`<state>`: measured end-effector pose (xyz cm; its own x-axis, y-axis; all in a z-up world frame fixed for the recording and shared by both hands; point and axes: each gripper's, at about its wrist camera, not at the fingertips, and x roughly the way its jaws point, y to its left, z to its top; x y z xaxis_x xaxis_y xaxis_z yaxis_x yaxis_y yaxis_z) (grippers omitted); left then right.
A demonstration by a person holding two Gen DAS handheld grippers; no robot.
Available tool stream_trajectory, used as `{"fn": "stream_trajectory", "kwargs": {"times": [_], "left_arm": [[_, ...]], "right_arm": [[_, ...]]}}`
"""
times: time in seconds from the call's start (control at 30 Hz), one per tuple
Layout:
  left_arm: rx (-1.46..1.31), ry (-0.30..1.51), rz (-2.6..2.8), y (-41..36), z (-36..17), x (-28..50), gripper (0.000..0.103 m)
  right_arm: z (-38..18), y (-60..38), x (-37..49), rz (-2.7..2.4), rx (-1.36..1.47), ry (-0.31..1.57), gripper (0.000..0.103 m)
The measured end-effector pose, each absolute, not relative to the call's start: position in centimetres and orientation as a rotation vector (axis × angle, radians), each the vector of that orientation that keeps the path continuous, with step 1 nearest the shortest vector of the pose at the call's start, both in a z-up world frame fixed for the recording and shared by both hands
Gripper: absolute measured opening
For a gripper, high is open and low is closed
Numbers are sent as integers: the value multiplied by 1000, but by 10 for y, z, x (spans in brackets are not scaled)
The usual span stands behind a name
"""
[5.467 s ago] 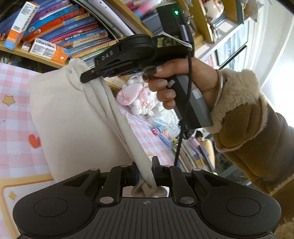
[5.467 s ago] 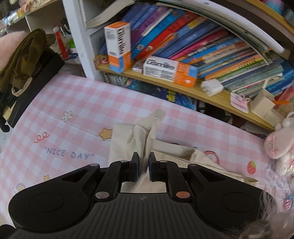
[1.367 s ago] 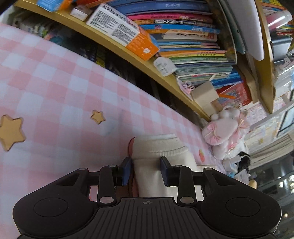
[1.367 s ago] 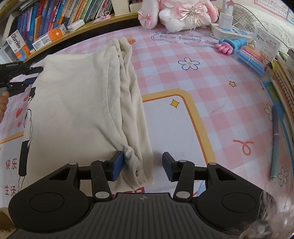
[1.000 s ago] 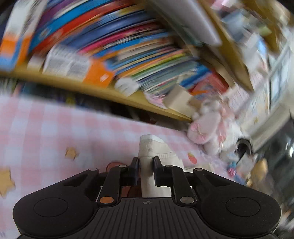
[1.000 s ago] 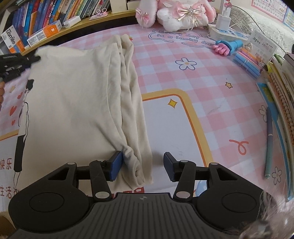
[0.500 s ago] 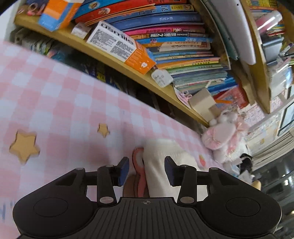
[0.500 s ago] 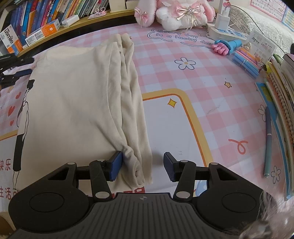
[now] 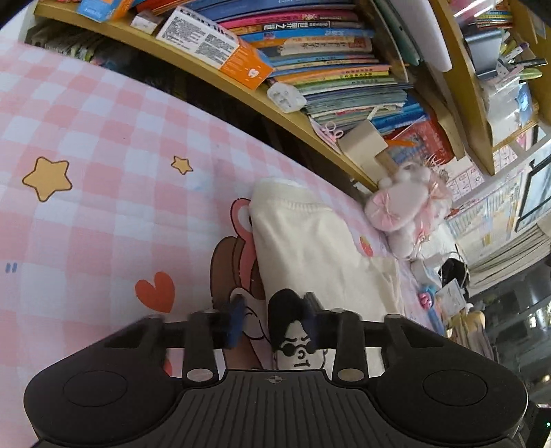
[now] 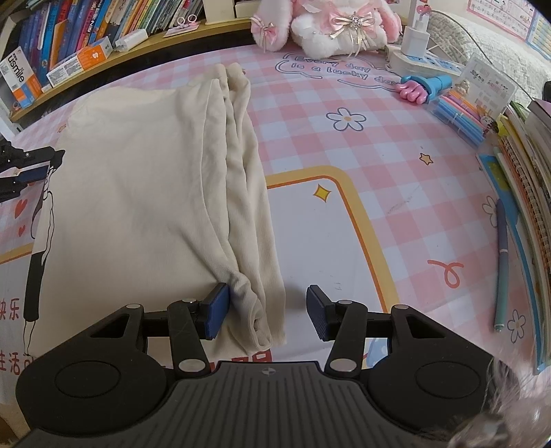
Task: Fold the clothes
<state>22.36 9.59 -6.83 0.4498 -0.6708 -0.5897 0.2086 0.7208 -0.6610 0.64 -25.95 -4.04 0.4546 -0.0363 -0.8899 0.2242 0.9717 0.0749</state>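
**Cream T-shirt lying folded on the bench, both tools open**

The cream T-shirt [image 10: 137, 193] is lying flat on the pink checked mat [image 10: 310, 113] that is covering the bench, folded lengthwise with its layered edges bunching along the right side. The right tool [image 10: 267, 312] is sitting with its jaws spread wide, straddling the shirt's near right corner; the left pad [image 10: 217, 310] is touching the fabric and gripping nothing. The left tool [image 9: 273, 318] is hovering at the shirt's far left edge (over the printed cartoon figure in sunglasses [image 9: 298, 348]), its jaws also parted and holding nothing. A pink plush rabbit [image 10: 327, 24] is sitting beyond the shirt, near the bookshelf [image 10: 86, 51]. A pen [image 10: 501, 262] is lying well to the right.
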Motion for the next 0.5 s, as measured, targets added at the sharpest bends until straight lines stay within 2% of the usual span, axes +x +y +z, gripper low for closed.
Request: {"fn": "stream_trajectory", "kwargs": {"times": [0.03, 0.07, 0.2, 0.4, 0.43, 0.5], "left_arm": [[-536, 946, -578, 95, -65, 221, 11], [-514, 923, -574, 93, -60, 217, 1], [-442, 847, -489, 98, -45, 209, 0], [-468, 910, -451, 119, -56, 214, 0], [-489, 906, -475, 121, -54, 210, 5], [-535, 916, -523, 123, -53, 203, 22]], "right_arm": [[-41, -259, 6, -165, 196, 1086, 46], [-41, -259, 5, -168, 199, 1084, 46], [-41, -258, 4, -178, 205, 1081, 46], [-41, -256, 2, -188, 205, 1080, 46], [-41, -256, 2, -189, 204, 1080, 46], [-42, -256, 2, -187, 202, 1079, 46]]}}
